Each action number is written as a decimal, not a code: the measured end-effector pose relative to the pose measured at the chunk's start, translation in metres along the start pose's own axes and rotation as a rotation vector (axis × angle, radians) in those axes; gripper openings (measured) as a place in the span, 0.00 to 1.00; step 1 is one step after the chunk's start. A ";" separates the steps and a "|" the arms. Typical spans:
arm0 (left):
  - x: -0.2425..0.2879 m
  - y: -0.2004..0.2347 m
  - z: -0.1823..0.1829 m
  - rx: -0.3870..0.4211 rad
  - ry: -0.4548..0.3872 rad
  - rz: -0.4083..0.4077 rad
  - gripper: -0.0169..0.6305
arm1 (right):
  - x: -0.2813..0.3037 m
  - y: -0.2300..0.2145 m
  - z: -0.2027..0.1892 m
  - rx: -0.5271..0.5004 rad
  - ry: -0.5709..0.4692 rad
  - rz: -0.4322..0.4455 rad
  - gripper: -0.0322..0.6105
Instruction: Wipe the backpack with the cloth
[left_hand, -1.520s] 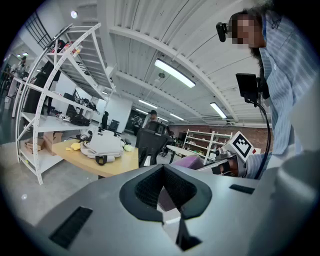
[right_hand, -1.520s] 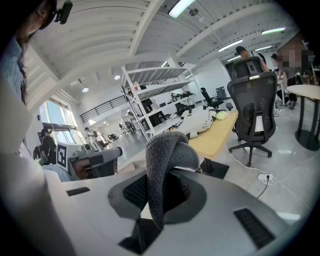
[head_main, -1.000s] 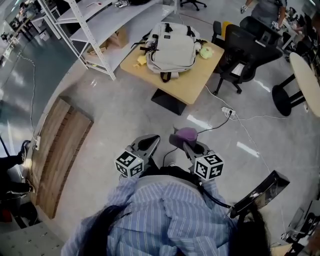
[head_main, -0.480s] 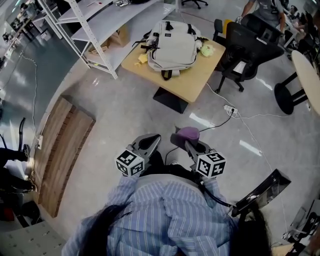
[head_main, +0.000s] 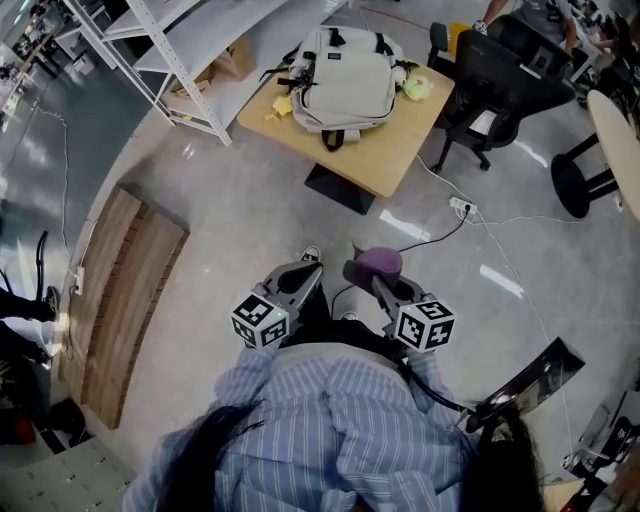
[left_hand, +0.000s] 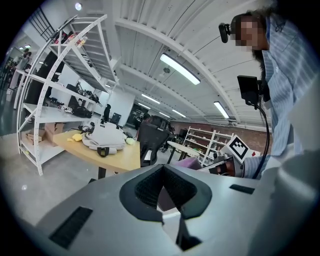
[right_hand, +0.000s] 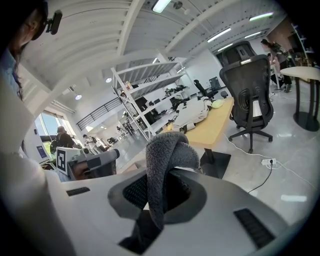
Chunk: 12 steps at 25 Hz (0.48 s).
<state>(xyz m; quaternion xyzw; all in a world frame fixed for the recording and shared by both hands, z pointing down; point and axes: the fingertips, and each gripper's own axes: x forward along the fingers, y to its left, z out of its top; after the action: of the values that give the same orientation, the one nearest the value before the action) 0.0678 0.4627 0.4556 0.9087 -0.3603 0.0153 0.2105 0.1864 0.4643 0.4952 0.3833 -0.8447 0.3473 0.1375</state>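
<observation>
The wiping has not begun. The person stands on the grey floor well apart from the light wooden table (head_main: 385, 160), so the whole job is left to do: close the distance to the table, bring the cloth down on the bag and rub it over.

What is ready is the cloth. The right hand-held gripper (right_hand: 159, 197) has its jaws clamped on a soft purple fleece cloth (head_main: 378, 262), which bulges up in a folded hump above the jaws and hangs down between the pads. The left hand-held gripper (left_hand: 164, 192) has its jaws drawn together with nothing between them. Both are held low and close in front of the person's striped shirt, just beside each other.

The off-white fabric backpack (head_main: 346, 82) lies flat on the far half of the table, its dark straps and buckles trailing out at the sides and a dark loop hanging toward the near edge. Its broad upper panel looks smooth and bare, and no stain can be made out from here. Small yellow and pale green things lie beside it on the table. A black office chair (head_main: 500, 75) stands just beside the table, and a white metal shelf rack (head_main: 180, 60) is near its other side.
</observation>
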 end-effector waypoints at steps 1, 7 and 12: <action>0.002 0.004 0.000 -0.007 0.003 -0.003 0.03 | 0.003 -0.002 0.002 0.003 0.004 -0.005 0.11; 0.024 0.051 0.007 -0.051 0.017 -0.017 0.03 | 0.034 -0.017 0.021 0.030 0.024 -0.043 0.11; 0.047 0.109 0.031 -0.063 0.029 -0.044 0.03 | 0.081 -0.035 0.059 0.045 0.036 -0.082 0.11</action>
<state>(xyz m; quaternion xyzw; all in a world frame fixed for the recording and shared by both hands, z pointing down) 0.0268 0.3485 0.4766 0.9090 -0.3372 0.0125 0.2447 0.1597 0.3622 0.5095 0.4144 -0.8176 0.3672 0.1580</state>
